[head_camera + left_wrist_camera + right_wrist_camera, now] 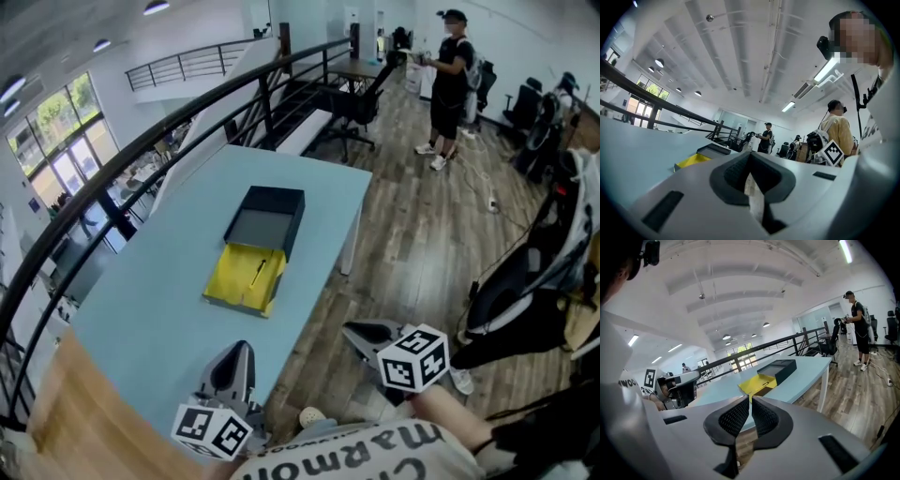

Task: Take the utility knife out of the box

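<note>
Item: utility knife. Slim dark tool w/ yellowish tint, lying flat and slightly diagonal in the yellow tray of the box. Tray is open on top and sits on the light blue table, approx. mid-table. The dark lid lies at the tray's far end, touching or overlapping it, and its hollow interior faces up. Knife is inside the tray and nothing touches it. In the right gripper view the tray shows as a yellow slab w/ the lid behind it, but the knife is too small to make out.

Left gripper: low in the head view, over the table's near edge, pointing roughly level toward the box and well short of it. Marker cube sits at its rear. In the left gripper view the jaws are closed together w/ nothing between the pads.

Right gripper: off the table's right side, over the wood floor, tilted downward. Cube is at its rear, w/ the person's forearm behind that. In the right gripper view the jaws are closed to a thin slit at the tips and hold nothing; the box is ahead and well apart.

Other: second person standing far right, clear of the table.
</note>
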A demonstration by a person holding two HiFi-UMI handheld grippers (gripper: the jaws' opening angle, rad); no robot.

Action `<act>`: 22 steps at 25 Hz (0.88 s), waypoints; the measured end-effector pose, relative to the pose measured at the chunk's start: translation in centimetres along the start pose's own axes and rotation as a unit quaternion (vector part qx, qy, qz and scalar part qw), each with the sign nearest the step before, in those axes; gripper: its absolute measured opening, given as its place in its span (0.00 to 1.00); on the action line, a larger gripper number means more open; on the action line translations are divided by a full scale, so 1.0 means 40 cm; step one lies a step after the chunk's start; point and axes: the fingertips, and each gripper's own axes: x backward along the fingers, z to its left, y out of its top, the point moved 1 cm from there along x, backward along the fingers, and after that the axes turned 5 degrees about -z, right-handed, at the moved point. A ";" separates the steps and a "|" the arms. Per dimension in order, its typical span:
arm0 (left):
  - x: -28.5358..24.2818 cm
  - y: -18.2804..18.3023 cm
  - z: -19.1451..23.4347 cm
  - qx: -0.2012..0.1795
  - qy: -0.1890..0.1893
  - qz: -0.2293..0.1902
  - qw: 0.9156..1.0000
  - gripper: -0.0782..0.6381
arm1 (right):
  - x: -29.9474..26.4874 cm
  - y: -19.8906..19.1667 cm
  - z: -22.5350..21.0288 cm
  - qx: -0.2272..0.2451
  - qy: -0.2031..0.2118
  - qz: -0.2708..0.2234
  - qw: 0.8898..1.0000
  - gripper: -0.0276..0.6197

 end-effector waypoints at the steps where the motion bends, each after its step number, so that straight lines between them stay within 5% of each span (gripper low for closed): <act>1: -0.010 0.010 0.018 0.001 0.004 -0.002 1.000 0.11 | -0.018 0.015 -0.003 0.002 0.002 -0.001 1.000 0.11; 10: -0.108 0.072 0.138 -0.013 0.013 -0.023 1.000 0.11 | -0.178 0.112 -0.043 0.019 0.017 -0.017 1.000 0.11; 22: -0.116 0.053 0.187 -0.011 0.017 -0.004 1.000 0.11 | -0.248 0.102 -0.046 0.012 0.025 0.001 1.000 0.11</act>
